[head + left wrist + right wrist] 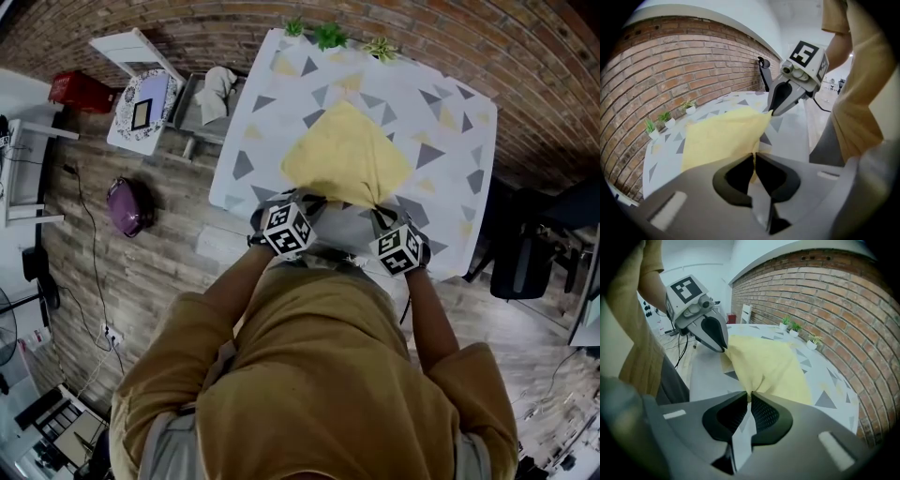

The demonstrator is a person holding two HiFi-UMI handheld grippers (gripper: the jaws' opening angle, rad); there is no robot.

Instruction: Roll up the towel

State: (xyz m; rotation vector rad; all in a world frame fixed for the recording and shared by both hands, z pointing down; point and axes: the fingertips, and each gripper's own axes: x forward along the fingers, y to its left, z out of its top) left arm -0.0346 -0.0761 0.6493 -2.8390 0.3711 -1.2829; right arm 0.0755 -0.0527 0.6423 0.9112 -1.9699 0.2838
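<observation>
A yellow towel [347, 155] lies spread like a diamond on the table [445, 141], which wears a white cloth with grey and yellow triangles. My left gripper [311, 200] is shut on the towel's near left corner, and the cloth is pinched between the jaws in the left gripper view [753, 157]. My right gripper [379, 209] is shut on the near right corner [749, 397]. Both corners are lifted a little off the table, and the near edge of the towel [764, 366] bunches between them. Each gripper shows in the other's view, the right gripper [771, 111] and the left gripper [725, 348].
Three small potted plants [328, 36] stand along the table's far edge by the brick wall. A dark chair [520, 258] is at the right. On the floor to the left are a purple bag [127, 206], a white stool [141, 103] and a red box [80, 91].
</observation>
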